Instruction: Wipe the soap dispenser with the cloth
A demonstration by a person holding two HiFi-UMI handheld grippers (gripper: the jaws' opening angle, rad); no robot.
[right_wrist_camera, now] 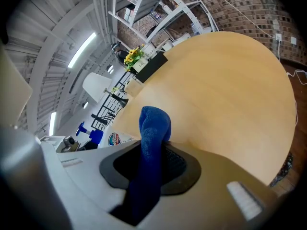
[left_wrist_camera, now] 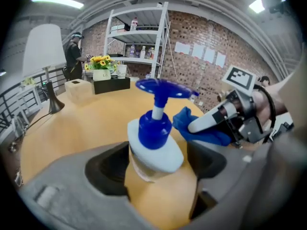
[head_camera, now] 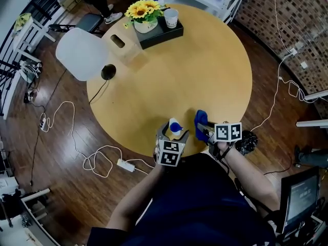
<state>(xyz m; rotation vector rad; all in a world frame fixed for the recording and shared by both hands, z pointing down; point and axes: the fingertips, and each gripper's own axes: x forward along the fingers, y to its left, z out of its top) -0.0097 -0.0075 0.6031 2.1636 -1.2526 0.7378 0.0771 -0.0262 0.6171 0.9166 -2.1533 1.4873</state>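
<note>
The soap dispenser [head_camera: 175, 127], a white bottle with a blue pump head, stands near the front edge of the round wooden table [head_camera: 205, 70]. My left gripper [head_camera: 174, 132] is open, its jaws wide on either side of the bottle [left_wrist_camera: 156, 143]; table surface shows between the bottle and the right pad [left_wrist_camera: 207, 161]. My right gripper [head_camera: 203, 130] is shut on a blue cloth [head_camera: 200, 118], just right of the dispenser. In the right gripper view the cloth [right_wrist_camera: 153, 138] stands up between the jaws, and the dispenser [right_wrist_camera: 91, 134] shows at the left. The cloth [left_wrist_camera: 201, 132] hangs close behind the pump.
At the table's far side stand a black tray [head_camera: 165, 34] with sunflowers [head_camera: 144, 10] and a cup [head_camera: 171, 18], a tissue box [head_camera: 122, 43], and a white-shaded lamp [head_camera: 82, 53]. Cables [head_camera: 97, 160] lie on the floor to the left. A shelf rack [left_wrist_camera: 139, 42] stands beyond.
</note>
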